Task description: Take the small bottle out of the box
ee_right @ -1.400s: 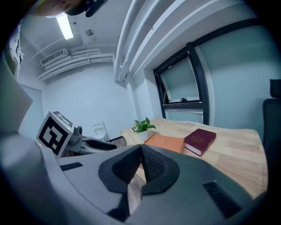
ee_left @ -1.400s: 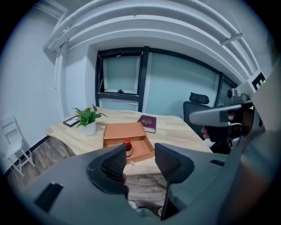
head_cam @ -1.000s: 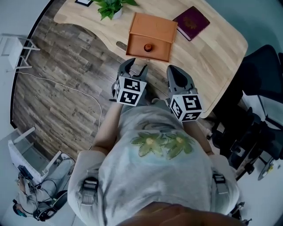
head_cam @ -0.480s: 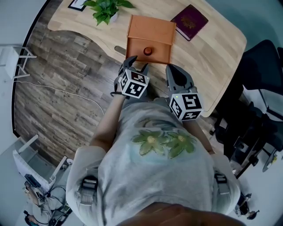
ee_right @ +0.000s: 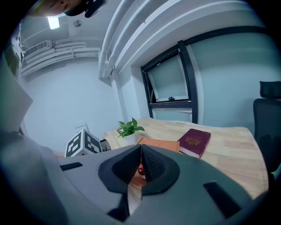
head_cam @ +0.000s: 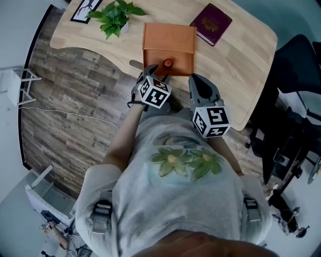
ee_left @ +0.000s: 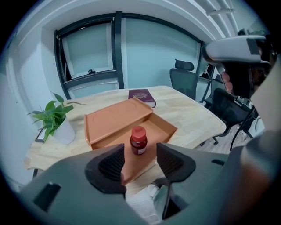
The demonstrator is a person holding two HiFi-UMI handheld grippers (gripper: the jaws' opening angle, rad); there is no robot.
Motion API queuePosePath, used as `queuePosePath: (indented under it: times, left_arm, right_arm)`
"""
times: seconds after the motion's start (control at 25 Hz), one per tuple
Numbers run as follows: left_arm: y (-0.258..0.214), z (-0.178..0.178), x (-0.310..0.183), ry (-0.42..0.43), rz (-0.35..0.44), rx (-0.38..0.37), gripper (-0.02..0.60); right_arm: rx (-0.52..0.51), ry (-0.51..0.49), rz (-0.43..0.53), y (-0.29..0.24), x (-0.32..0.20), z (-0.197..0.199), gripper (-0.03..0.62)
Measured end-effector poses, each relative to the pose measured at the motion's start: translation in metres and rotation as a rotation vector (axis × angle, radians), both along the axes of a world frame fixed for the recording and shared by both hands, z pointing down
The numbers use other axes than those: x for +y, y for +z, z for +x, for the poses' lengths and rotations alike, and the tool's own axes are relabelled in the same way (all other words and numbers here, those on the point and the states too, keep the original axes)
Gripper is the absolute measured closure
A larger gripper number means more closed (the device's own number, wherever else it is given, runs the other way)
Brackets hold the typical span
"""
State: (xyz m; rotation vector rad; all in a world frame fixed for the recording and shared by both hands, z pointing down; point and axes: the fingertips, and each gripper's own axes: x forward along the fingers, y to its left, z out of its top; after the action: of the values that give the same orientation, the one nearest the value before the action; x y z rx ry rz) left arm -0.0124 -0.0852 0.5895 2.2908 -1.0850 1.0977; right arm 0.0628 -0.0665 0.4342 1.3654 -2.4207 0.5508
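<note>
One small bottle [ee_left: 138,140], red-capped and dark red with a pale label whose print is too small to read, stands upright in the open tray of a single orange box [ee_left: 115,118] at the near edge of the wooden desk [head_cam: 241,55]. The left gripper [ee_left: 139,160] hovers just short of that edge with its jaws spread wide; the bottle shows beyond the gap, apart from both pads, and nothing is held. The right gripper [ee_right: 141,165] hangs beside it off the near edge, its jaws pressed together on nothing. One maroon book [head_cam: 211,24] lies just beside the box toward the far right corner; its cover bears a gold emblem, and no title can be made out. One potted plant [head_cam: 113,15] in a white pot stands near the far left corner, with one framed card [head_cam: 83,10] beside it, its dark markings unreadable. Each gripper carries one cube of black-and-white square markers.
</note>
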Motion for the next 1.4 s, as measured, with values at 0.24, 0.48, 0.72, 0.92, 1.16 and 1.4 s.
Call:
queuePosePath:
  times: [0.24, 0.48, 0.72, 0.92, 1.16, 1.4]
  left_arm:
    - [0.015, 0.002, -0.008, 0.078, -0.035, -0.021, 0.371]
    - [0.027, 0.001, -0.016, 0.127, -0.065, -0.019, 0.371]
    - [0.037, 0.004, -0.023, 0.179, -0.096, -0.024, 0.371]
    - [0.044, 0.011, -0.023, 0.211, -0.126, -0.001, 0.371]
    - [0.053, 0.017, -0.026, 0.235, -0.143, 0.000, 0.371]
    - [0.059, 0.017, -0.031, 0.235, -0.143, -0.004, 0.371]
  right_arm:
    - [0.003, 0.049, -0.003, 0.004, -0.006, -0.004, 0.585]
    - [0.004, 0.086, -0.011, 0.009, -0.010, -0.009, 0.585]
    - [0.005, 0.112, -0.021, 0.015, -0.015, -0.016, 0.585]
    - [0.011, 0.128, -0.022, 0.016, -0.020, -0.017, 0.585]
    - [0.016, 0.142, -0.028, 0.019, -0.026, -0.016, 0.585]
    - [0.022, 0.154, -0.036, 0.022, -0.030, -0.013, 0.585]
